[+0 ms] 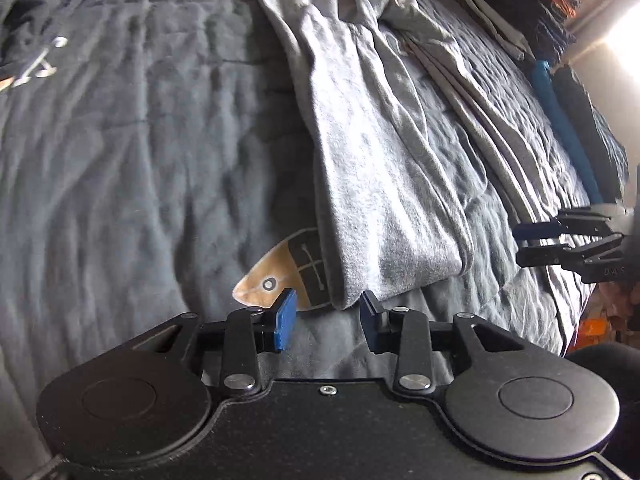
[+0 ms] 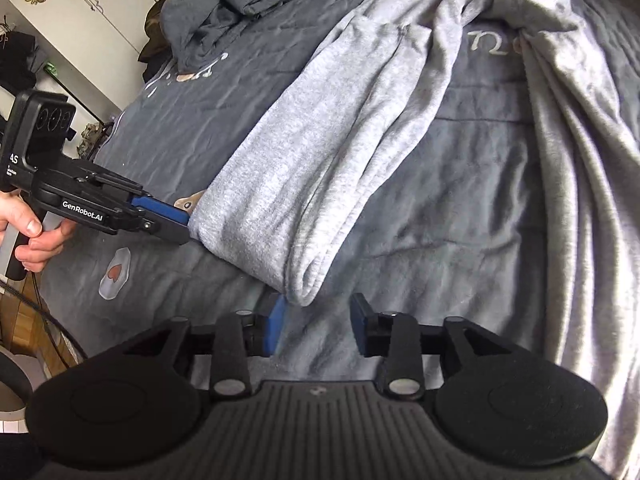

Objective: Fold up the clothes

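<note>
Open claws (image 1: 328, 322), creased grey trousers (image 1: 384, 184) folded lengthwise

The left hand-held gripper (image 1: 328, 318) hovers open-jawed at the grey garment's (image 1: 380, 184) hem on the bedspread (image 1: 120, 168).

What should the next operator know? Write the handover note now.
Left gripper: open, holding nothing, at the near hem of the grey garment.
Right gripper: open, holding nothing, at the hem's other corner.
The garment lies lengthwise on the bed cover, bunched at the far end.
Done: no finished fold visible.
Left: probably grip the hem with both grippers, then fold.
</note>
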